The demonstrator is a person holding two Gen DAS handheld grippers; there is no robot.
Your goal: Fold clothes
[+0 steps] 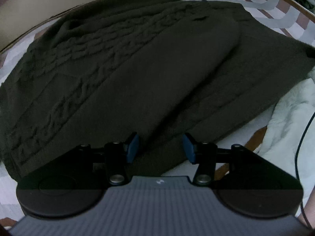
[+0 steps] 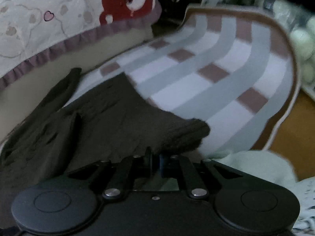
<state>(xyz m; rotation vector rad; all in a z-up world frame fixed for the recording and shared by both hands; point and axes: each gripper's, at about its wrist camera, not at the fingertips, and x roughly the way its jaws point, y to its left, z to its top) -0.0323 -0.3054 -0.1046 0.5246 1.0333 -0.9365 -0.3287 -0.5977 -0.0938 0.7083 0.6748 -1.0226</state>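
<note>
sweater bears no readable label; left gripper gapes over it, right gripper pinches its hem.

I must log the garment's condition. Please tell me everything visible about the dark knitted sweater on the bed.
The dark brown-green knitted sweater looks woolly, with a raised cable pattern and one sleeve folded across its body. It lies partly folded on the checked bed cover. The left hand-held gripper stands open over its hem; the right hand-held gripper is shut at its ribbed edge.

checked bedsheet, bear-print quilt, pale crumpled cloth, black cable
</note>
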